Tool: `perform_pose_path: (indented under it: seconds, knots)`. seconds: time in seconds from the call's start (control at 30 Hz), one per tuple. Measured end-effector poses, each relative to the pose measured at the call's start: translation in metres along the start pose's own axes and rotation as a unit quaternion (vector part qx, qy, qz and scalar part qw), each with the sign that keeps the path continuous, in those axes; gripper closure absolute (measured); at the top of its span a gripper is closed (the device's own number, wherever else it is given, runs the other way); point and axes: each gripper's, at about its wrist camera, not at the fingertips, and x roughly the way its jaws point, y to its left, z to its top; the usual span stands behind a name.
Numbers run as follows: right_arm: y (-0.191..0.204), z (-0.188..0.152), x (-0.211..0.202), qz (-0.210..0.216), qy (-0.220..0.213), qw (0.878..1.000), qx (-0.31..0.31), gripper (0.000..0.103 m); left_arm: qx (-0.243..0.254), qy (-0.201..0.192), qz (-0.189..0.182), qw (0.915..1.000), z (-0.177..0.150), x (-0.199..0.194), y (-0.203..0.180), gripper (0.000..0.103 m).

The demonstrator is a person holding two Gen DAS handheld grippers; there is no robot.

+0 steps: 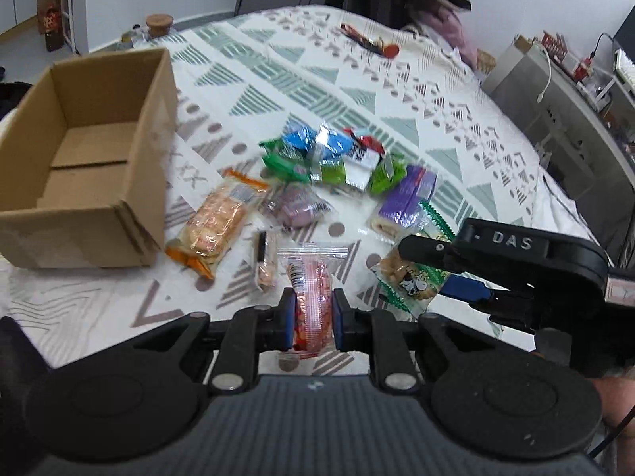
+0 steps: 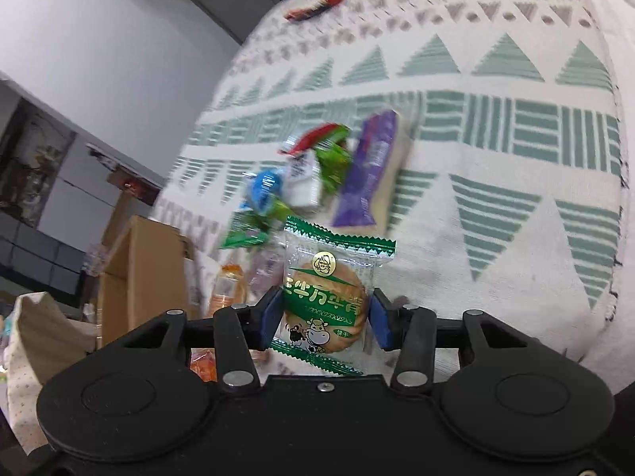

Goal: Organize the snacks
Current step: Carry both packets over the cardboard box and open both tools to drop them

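In the left wrist view my left gripper point(image 1: 313, 319) is shut on a clear packet of red snacks point(image 1: 311, 293), low over the patterned tablecloth point(image 1: 301, 79). To its right, my right gripper point(image 1: 432, 263) grips a green biscuit packet point(image 1: 408, 277). The right wrist view shows that gripper point(image 2: 325, 323) with its blue pads point(image 2: 271, 319) pressed on both sides of the green biscuit packet point(image 2: 325, 297). An open, empty cardboard box point(image 1: 79, 150) stands at the left and also shows in the right wrist view point(image 2: 143, 273). Loose snacks lie between: an orange biscuit pack point(image 1: 214, 226), a purple cake pack point(image 1: 408, 198), and small green and blue packets point(image 1: 325, 154).
A red wrapper point(image 1: 369, 41) lies at the far side of the table, near a cork-lidded jar point(image 1: 158, 23). A grey desk with cables and boxes point(image 1: 555, 99) runs along the right. A dotted cloth bag point(image 2: 35, 337) sits left of the box.
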Motion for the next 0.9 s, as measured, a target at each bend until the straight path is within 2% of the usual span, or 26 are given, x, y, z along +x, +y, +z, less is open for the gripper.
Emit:
perform_pose_path:
  seconds: [0.17, 0.53, 0.9]
  knots:
    - [0.014, -0.003, -0.009, 0.032, -0.015, 0.999, -0.034, 0.057, -0.001, -0.025, 0.007, 0.9997, 0.002, -0.021, 0.009, 0.086]
    - [0.039, -0.017, -0.022, 0.05, -0.042, 0.992, -0.105, 0.058, -0.004, -0.076, 0.032, 0.9966, 0.026, -0.064, 0.048, 0.086]
    - [0.076, -0.009, -0.011, 0.068, -0.064, 0.985, -0.143, 0.058, -0.019, -0.118, 0.057, 0.9912, 0.053, -0.099, 0.092, 0.086]
